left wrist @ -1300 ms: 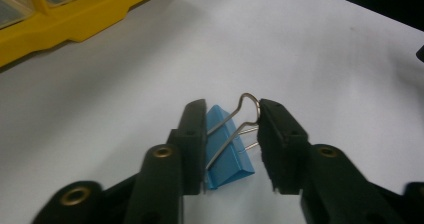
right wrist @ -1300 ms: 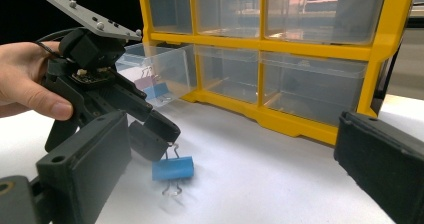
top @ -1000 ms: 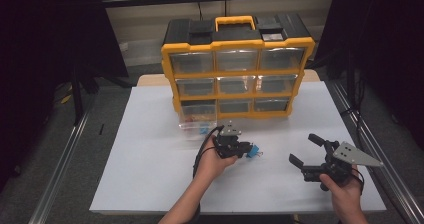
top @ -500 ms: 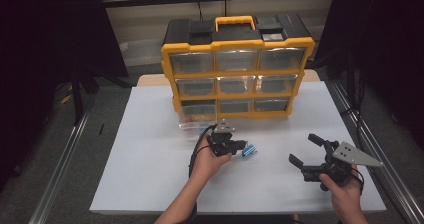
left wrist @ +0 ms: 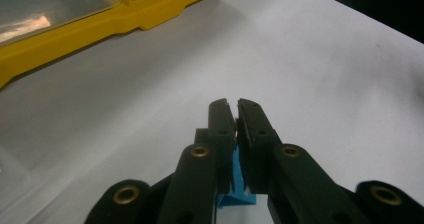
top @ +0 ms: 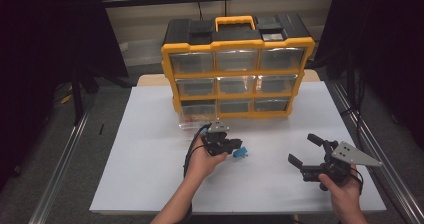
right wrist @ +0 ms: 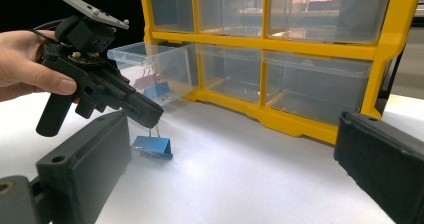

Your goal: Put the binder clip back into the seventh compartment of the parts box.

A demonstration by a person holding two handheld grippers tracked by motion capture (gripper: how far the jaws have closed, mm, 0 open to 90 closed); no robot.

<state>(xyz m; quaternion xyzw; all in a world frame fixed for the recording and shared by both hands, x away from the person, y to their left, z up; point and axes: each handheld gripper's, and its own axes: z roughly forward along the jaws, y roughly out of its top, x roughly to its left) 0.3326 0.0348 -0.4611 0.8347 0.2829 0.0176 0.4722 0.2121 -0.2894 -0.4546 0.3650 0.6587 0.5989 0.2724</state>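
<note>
Bare forearms, no sleeves. Each hand carries a matte black pistol-grip gripper: the left gripper point(top: 231, 145) trails a black cable, its 2 jaws brass-riveted; the right gripper point(top: 306, 151) bears a grey 3-cornered, screw-studded plate.

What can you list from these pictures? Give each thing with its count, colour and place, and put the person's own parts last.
Drawer cabinet: one, yellow frame, black top, nine clear drawers, at the table's far side.
Pulled-out drawer: one, clear, bottom-left of the cabinet, with binder clips inside.
Binder clip: one, blue, on the sheet, its wire handle pinched by the left claw.
Table sheet: one, white, covering the table.
Left claw: one, black, near the sheet's middle, shut on the clip.
Right claw: one, black with a grey plate, at the near right, jaws open.
Hands: two, one holding each claw.
</note>
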